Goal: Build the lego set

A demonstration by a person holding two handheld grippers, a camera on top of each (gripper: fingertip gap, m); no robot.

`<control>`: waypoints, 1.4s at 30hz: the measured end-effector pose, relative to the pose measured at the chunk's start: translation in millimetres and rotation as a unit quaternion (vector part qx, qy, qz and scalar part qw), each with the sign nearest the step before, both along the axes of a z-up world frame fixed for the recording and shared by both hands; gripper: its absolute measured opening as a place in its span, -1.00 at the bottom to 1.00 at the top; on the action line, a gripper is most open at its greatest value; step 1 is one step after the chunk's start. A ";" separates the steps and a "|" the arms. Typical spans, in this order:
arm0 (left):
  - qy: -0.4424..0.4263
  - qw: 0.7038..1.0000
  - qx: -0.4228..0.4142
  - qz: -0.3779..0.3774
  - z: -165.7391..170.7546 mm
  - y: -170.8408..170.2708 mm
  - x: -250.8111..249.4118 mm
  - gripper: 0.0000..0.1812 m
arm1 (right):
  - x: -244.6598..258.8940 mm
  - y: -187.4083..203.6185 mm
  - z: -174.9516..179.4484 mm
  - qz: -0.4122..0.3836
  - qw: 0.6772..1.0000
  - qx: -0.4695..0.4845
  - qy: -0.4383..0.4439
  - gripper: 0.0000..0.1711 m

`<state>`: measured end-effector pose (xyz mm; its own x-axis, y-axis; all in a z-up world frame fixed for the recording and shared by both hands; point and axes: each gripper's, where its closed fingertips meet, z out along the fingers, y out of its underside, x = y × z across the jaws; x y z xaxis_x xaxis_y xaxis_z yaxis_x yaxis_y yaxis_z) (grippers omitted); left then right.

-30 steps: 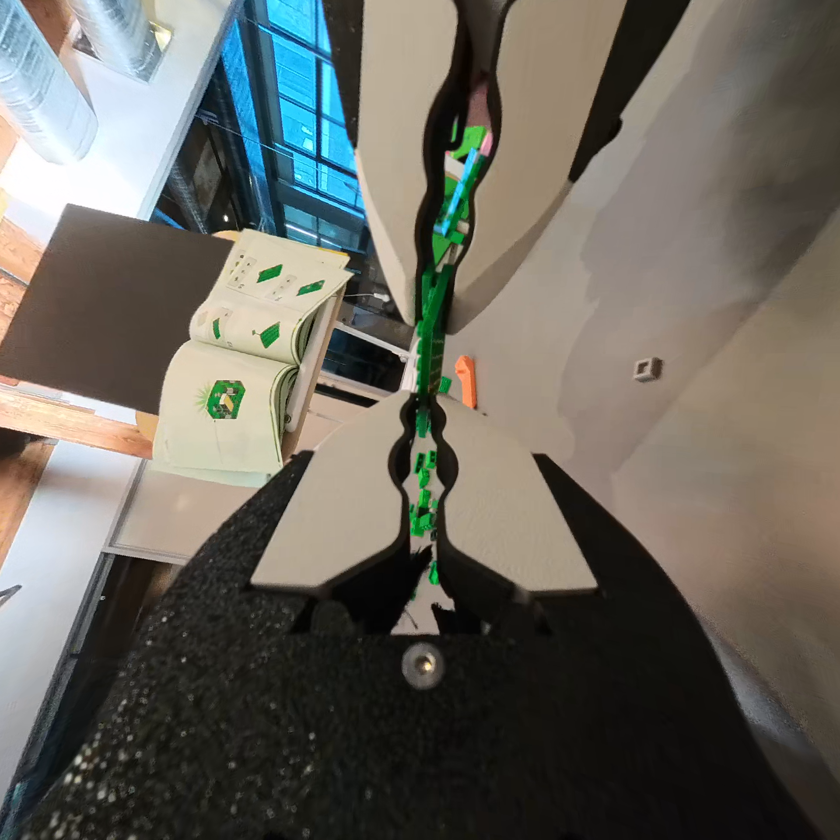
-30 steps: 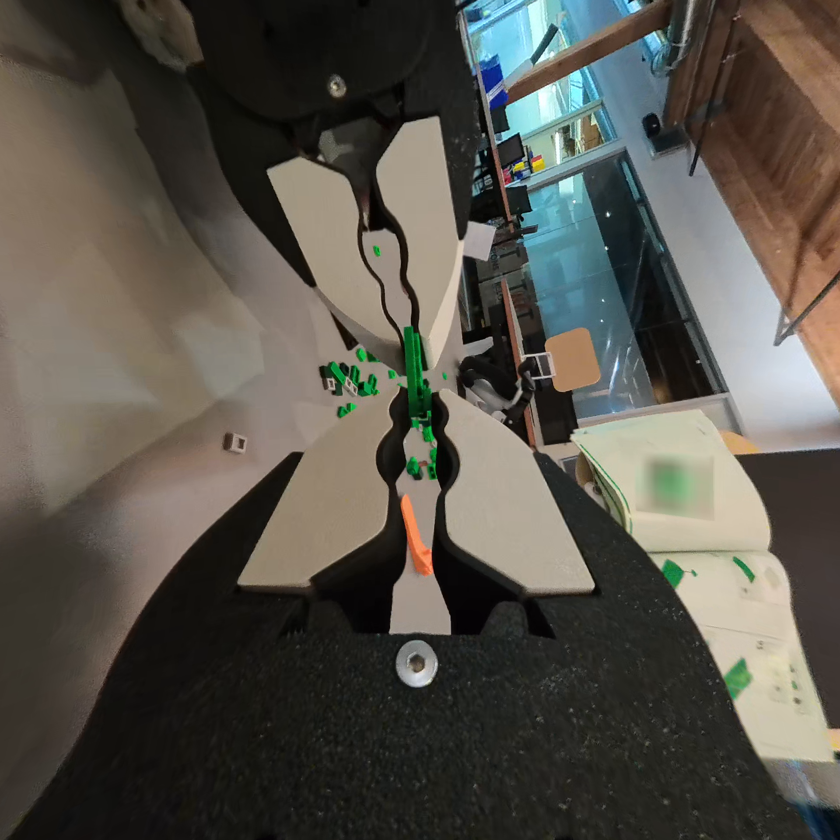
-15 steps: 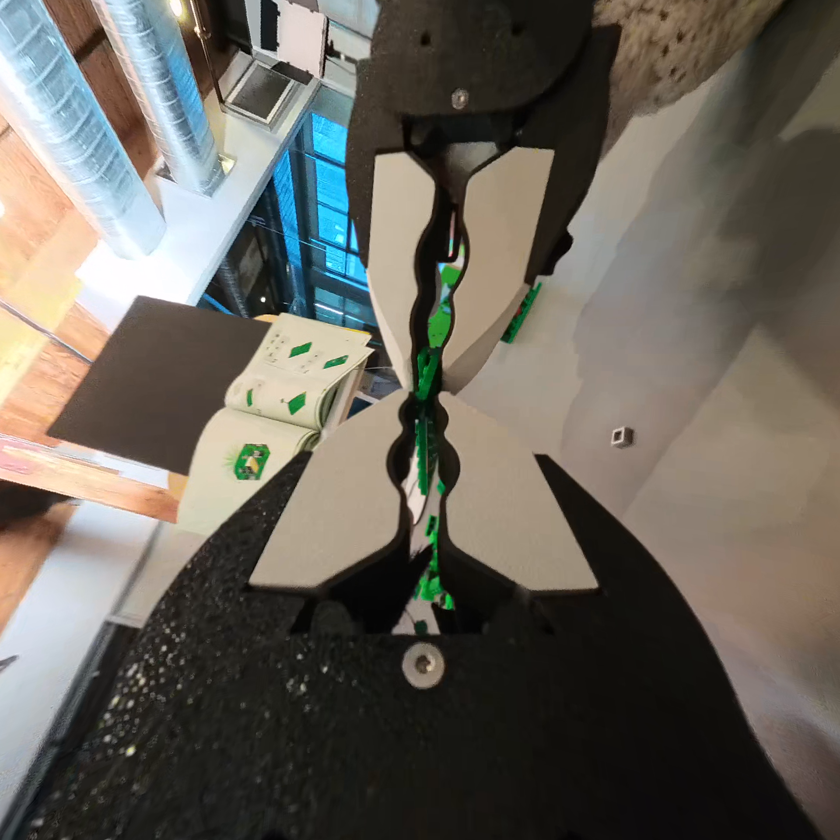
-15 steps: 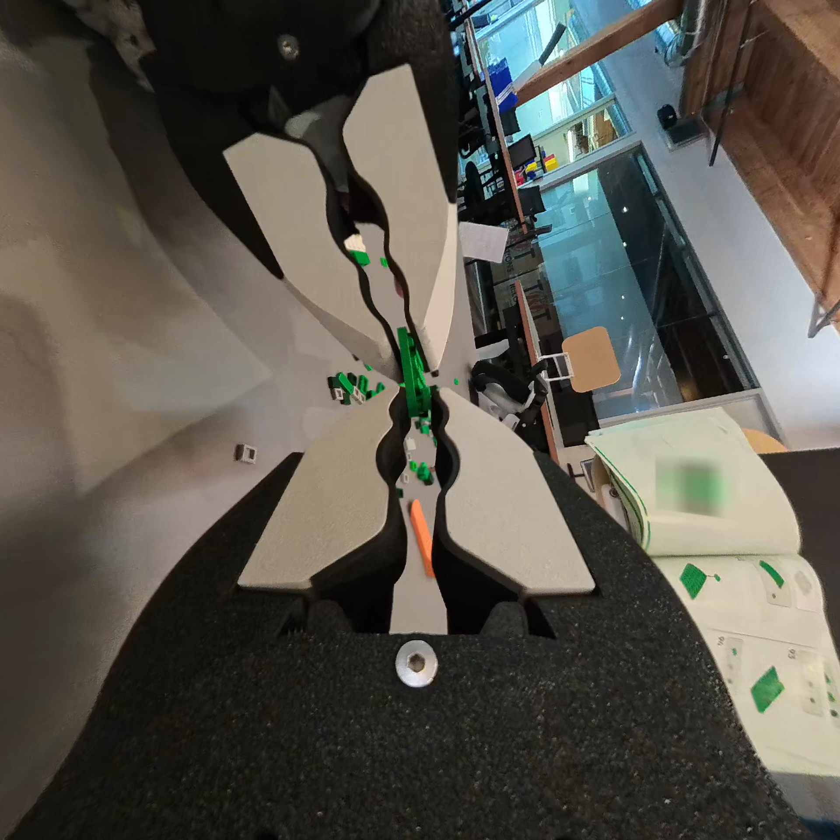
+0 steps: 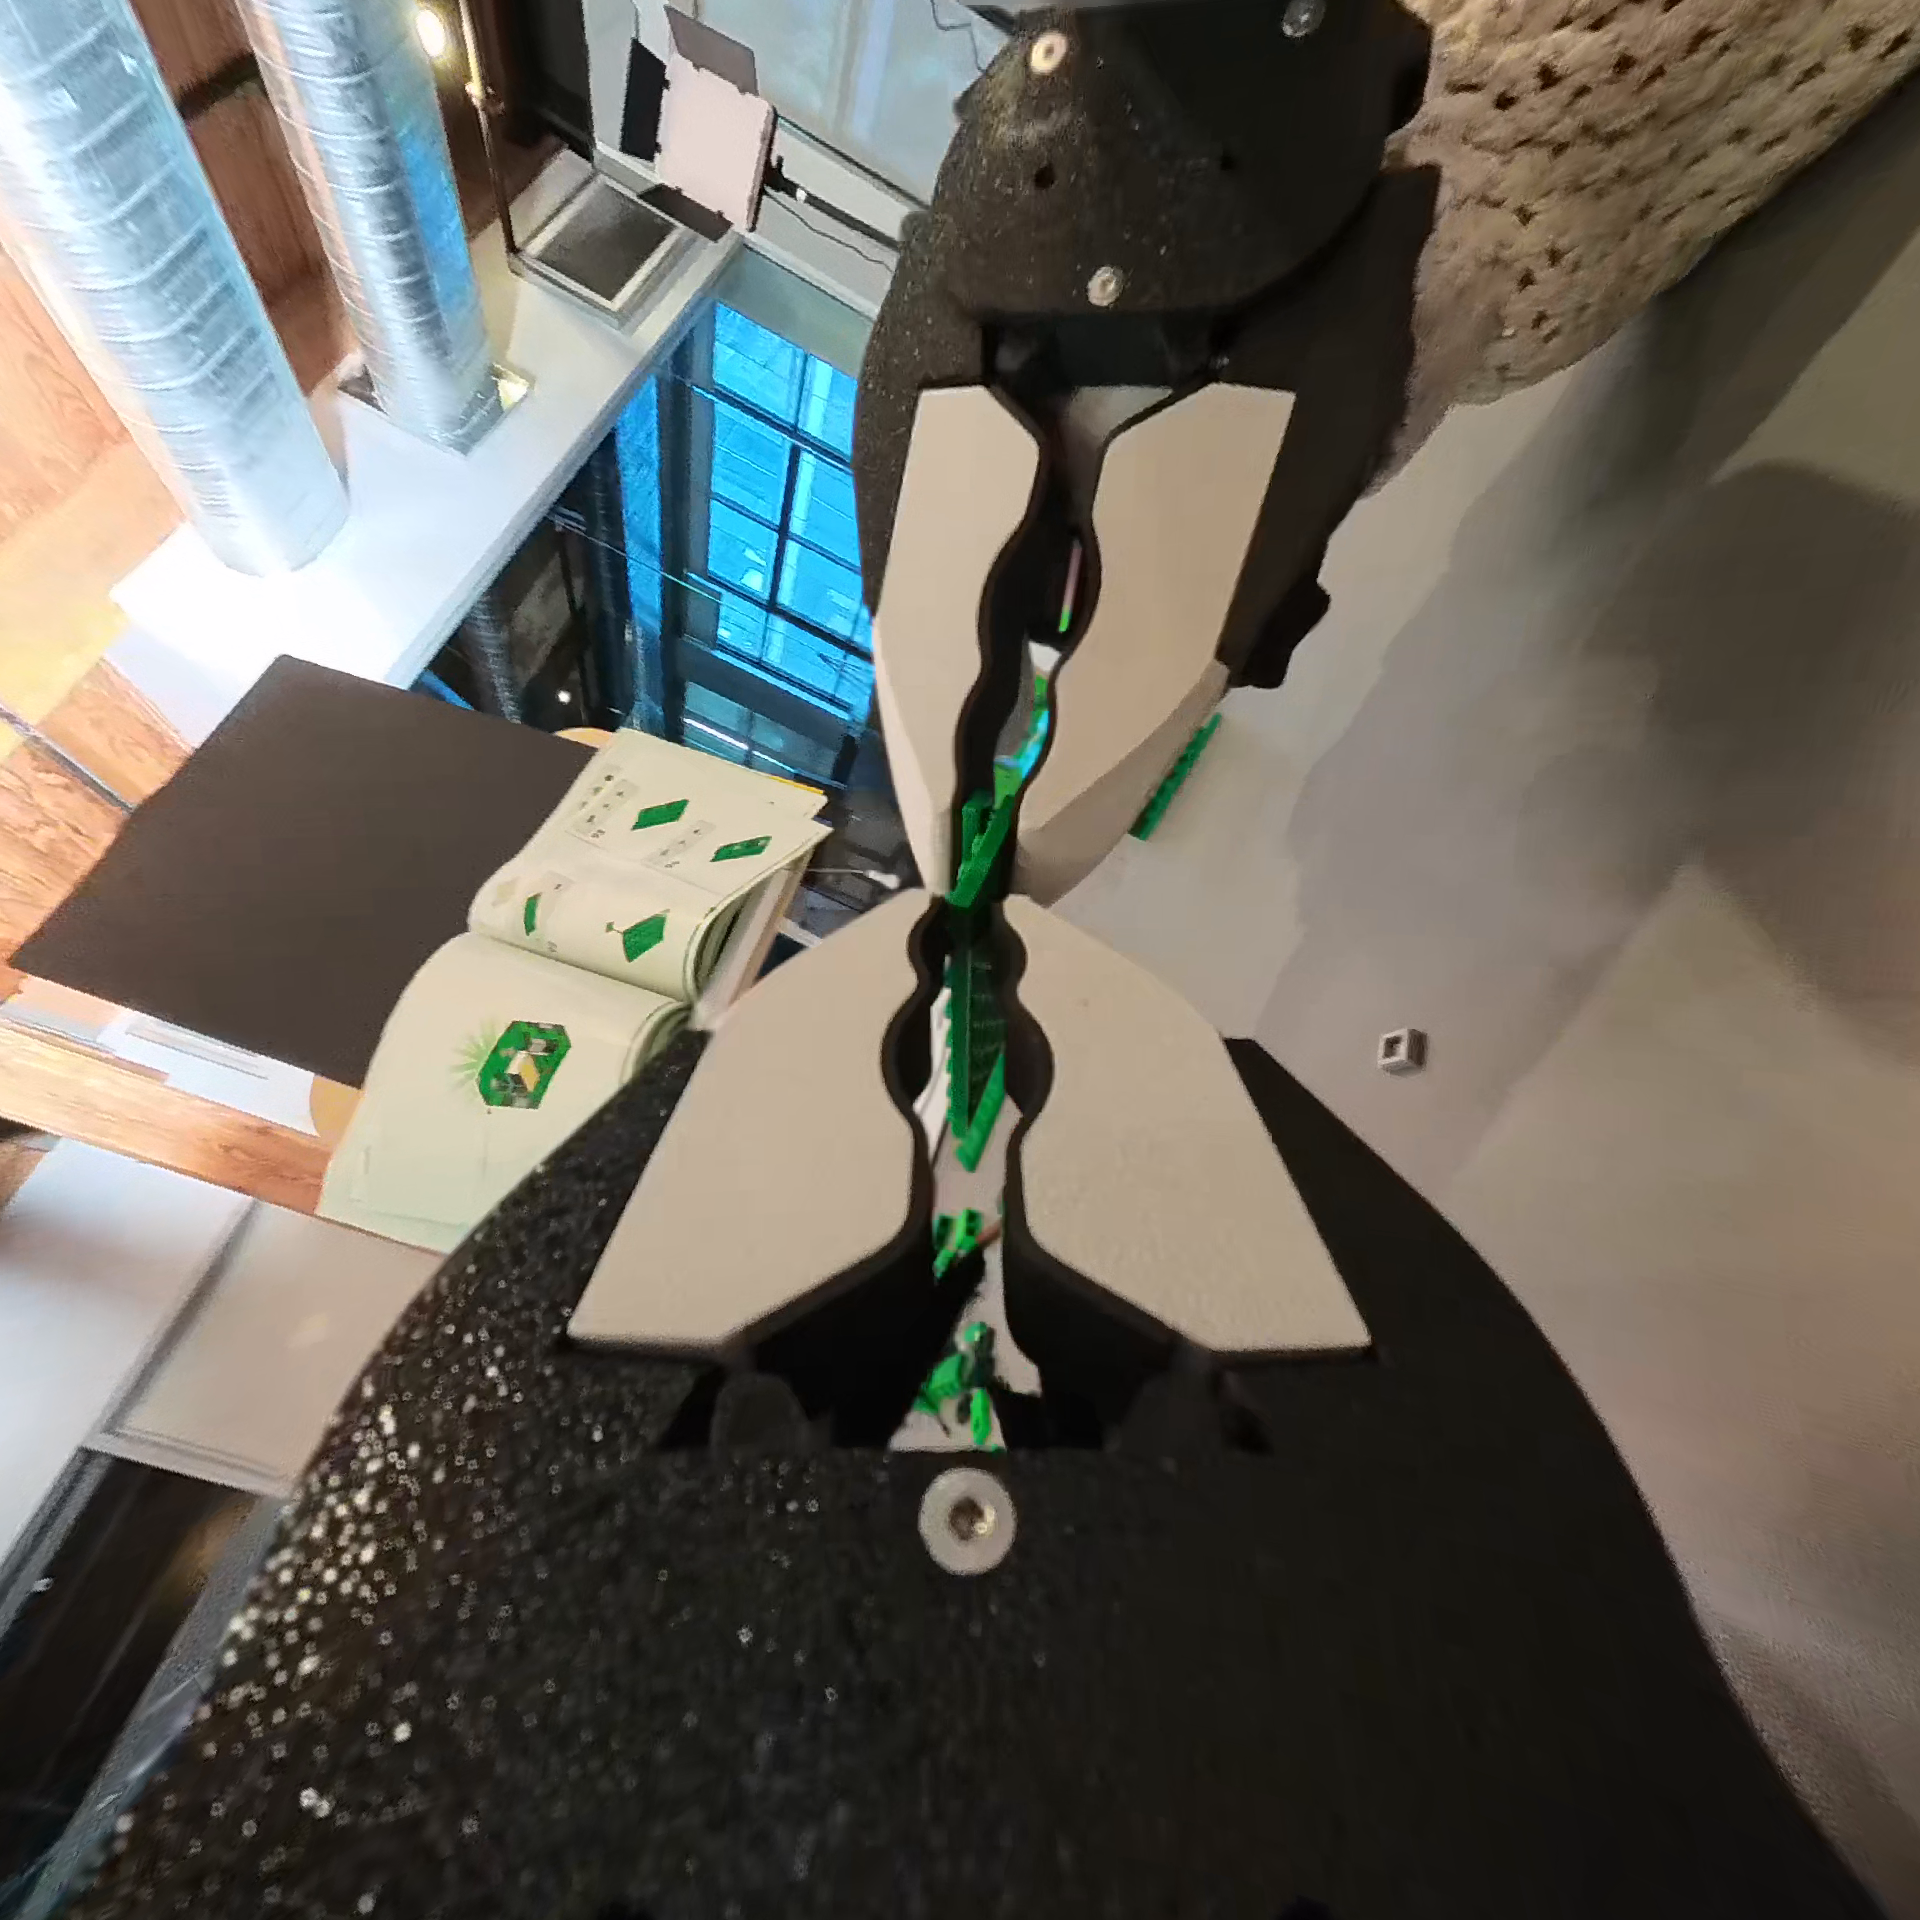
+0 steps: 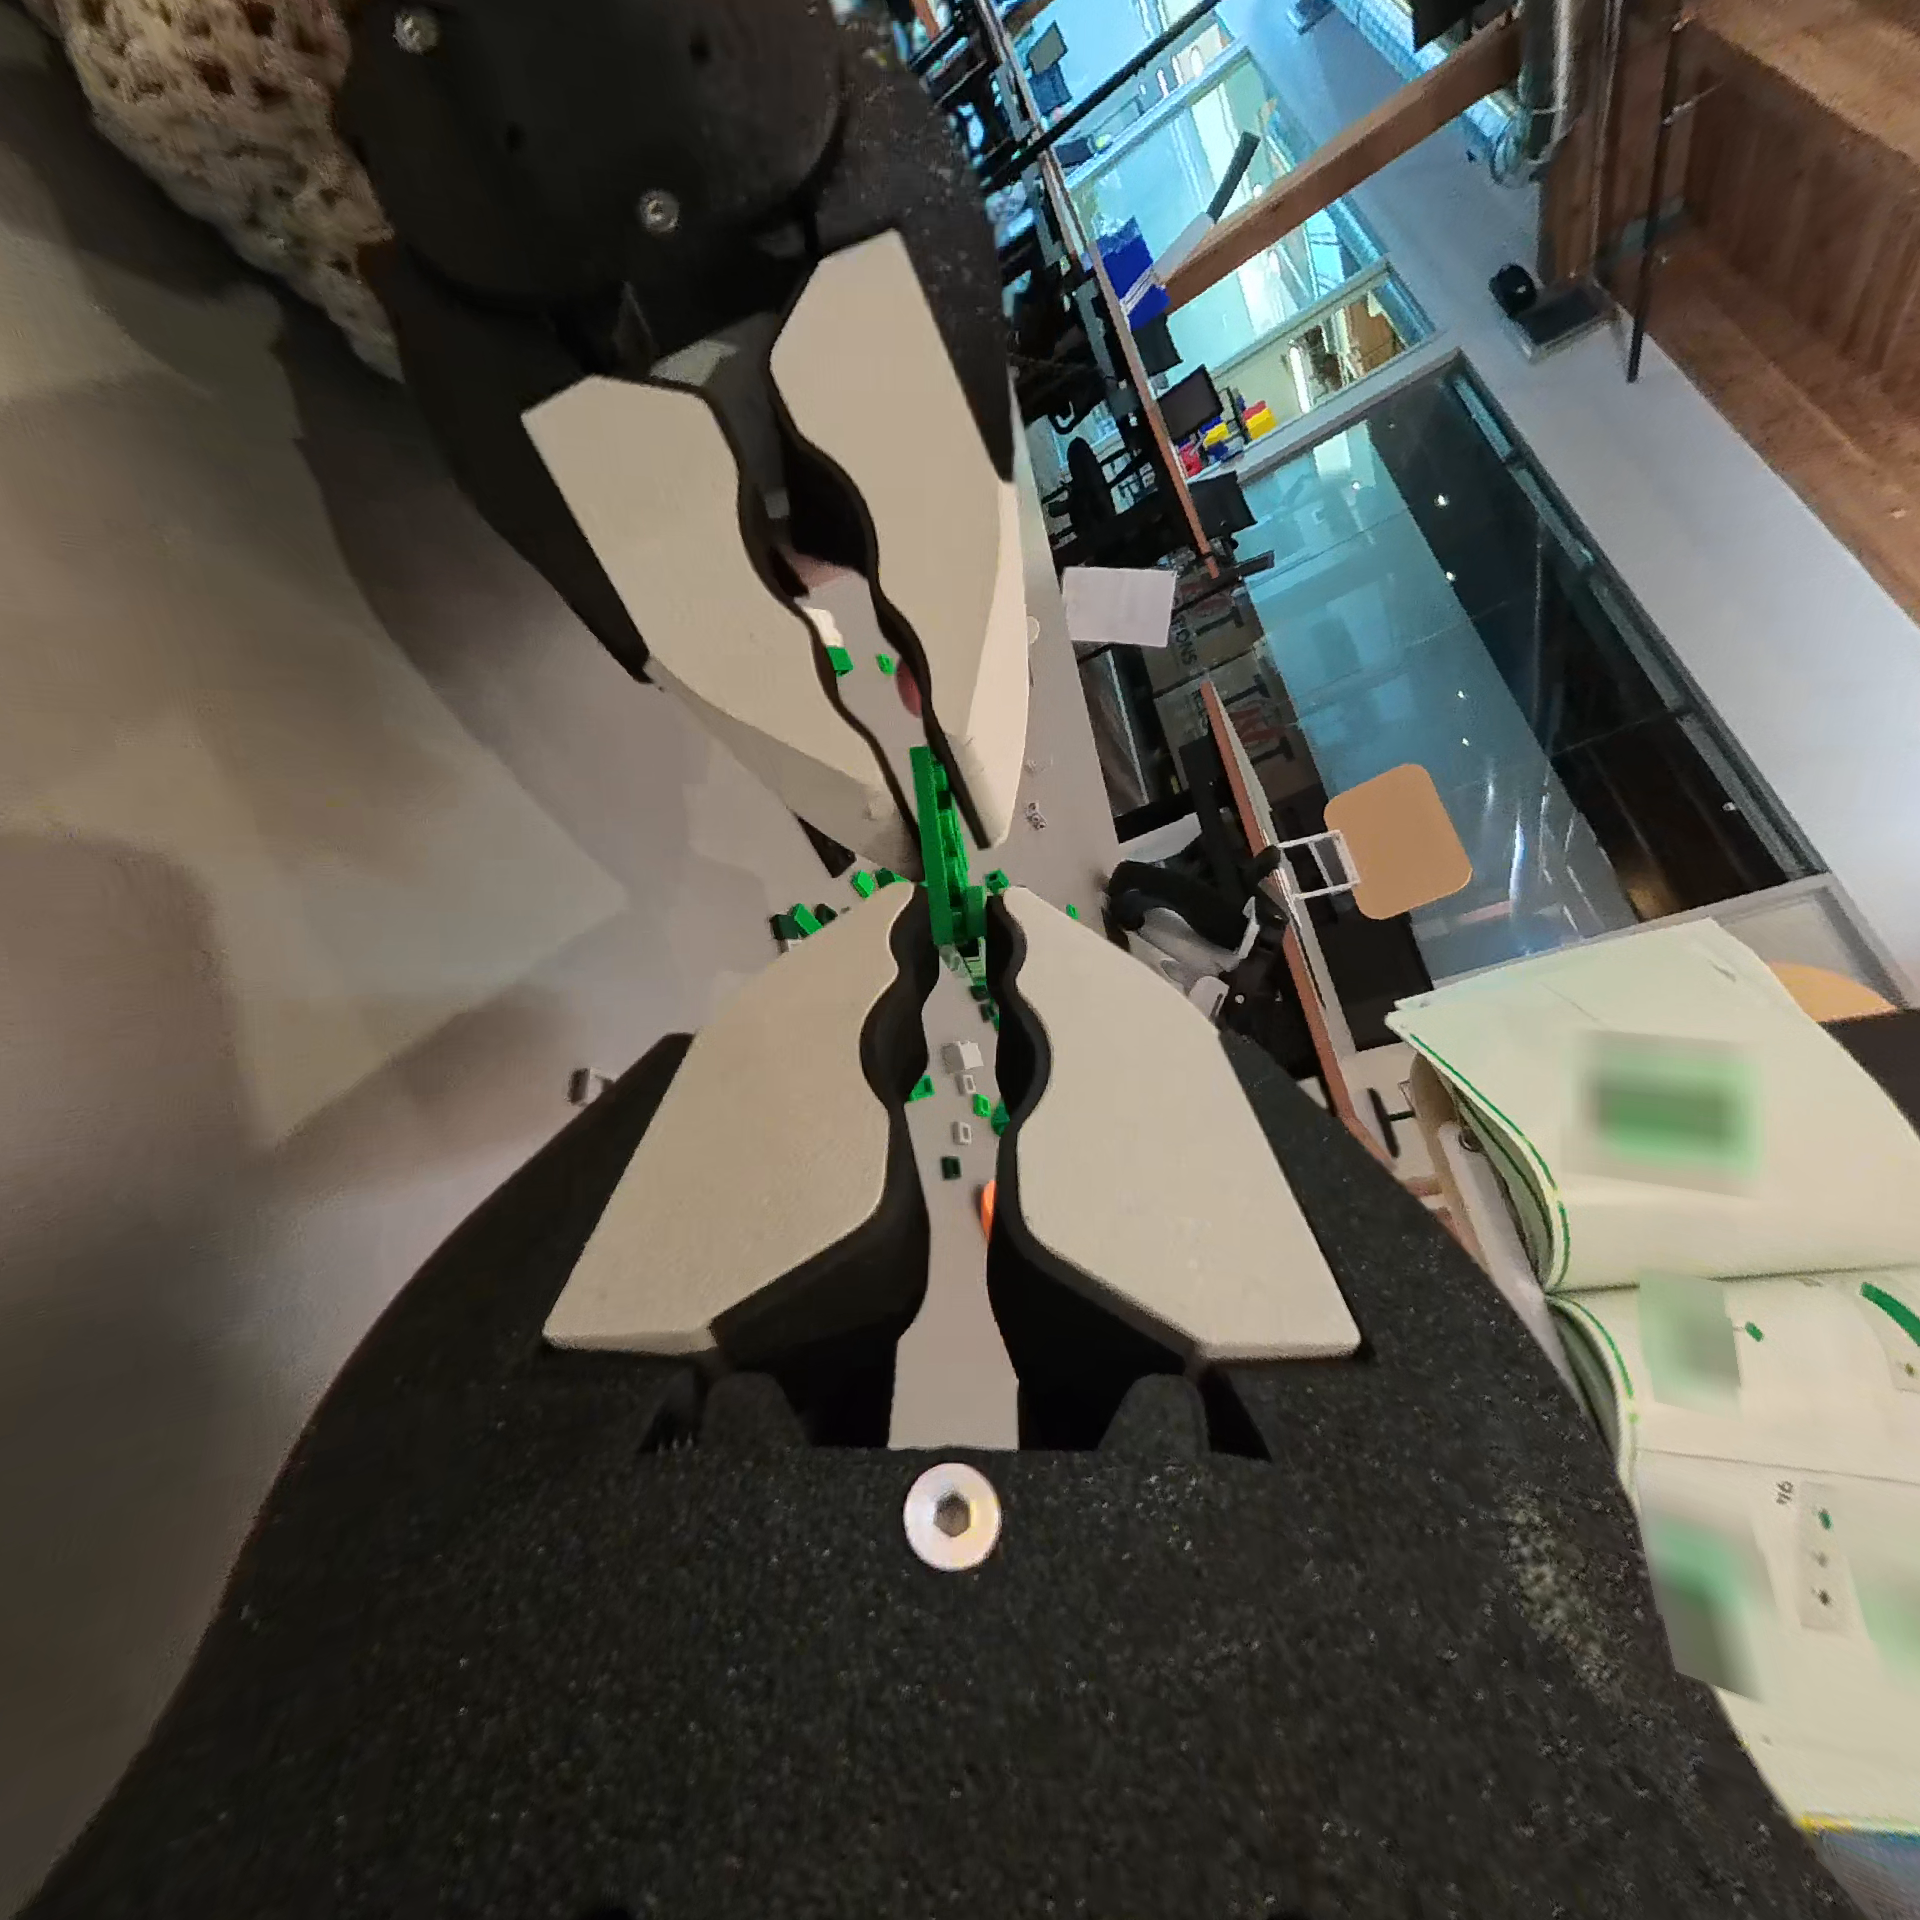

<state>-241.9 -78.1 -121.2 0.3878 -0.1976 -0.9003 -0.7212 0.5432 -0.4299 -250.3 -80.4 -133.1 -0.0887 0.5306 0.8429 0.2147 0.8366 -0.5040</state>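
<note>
A green lego plate assembly (image 5: 977, 852) is held edge-on between the two grippers, which face each other tip to tip above the grey table (image 5: 1662, 935). My left gripper (image 5: 961, 920) is shut on one end of it. My right gripper (image 6: 951, 909) is shut on the other end, and the assembly also shows in the right wrist view (image 6: 940, 831). Each gripper shows in the other's view: the right one (image 5: 982, 883) above, the left one (image 6: 930, 826) above. The held part of the plate is hidden by the fingers.
An open instruction booklet (image 5: 582, 997) (image 6: 1662, 1195) lies at the table's edge by a black board (image 5: 281, 862). Loose green bricks (image 6: 800, 920), a long green plate (image 5: 1174, 779), a small grey piece (image 5: 1400, 1049) and an orange tool (image 6: 987, 1210) lie on the table.
Both grippers have swung and tilted together, still shut on the green plate. Their tips stand closer, with less plate showing between them. The orange tool has slid mostly behind my right finger.
</note>
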 end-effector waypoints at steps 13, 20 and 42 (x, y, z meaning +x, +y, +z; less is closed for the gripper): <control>0.047 0.998 0.022 0.021 -4.9 4.7 -9.0 -0.92 | 7.0 -10.3 5.2 0.052 0.998 -0.045 0.009 -0.90; 0.023 1.000 0.000 0.012 -3.0 3.2 -8.5 -0.95 | 7.3 -11.6 8.0 0.037 0.999 0.008 0.013 -0.91; 0.075 0.995 0.053 0.033 -10.3 2.8 -6.2 -0.95 | 4.2 -6.8 -2.6 -0.034 0.998 0.044 -0.039 -0.87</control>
<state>-248.2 -75.4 -131.5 0.2560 -0.0759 -0.9637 -0.8091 0.5286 -0.2566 -246.0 -87.2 -135.7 -0.1218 0.4627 0.8781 0.3087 0.8585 -0.4096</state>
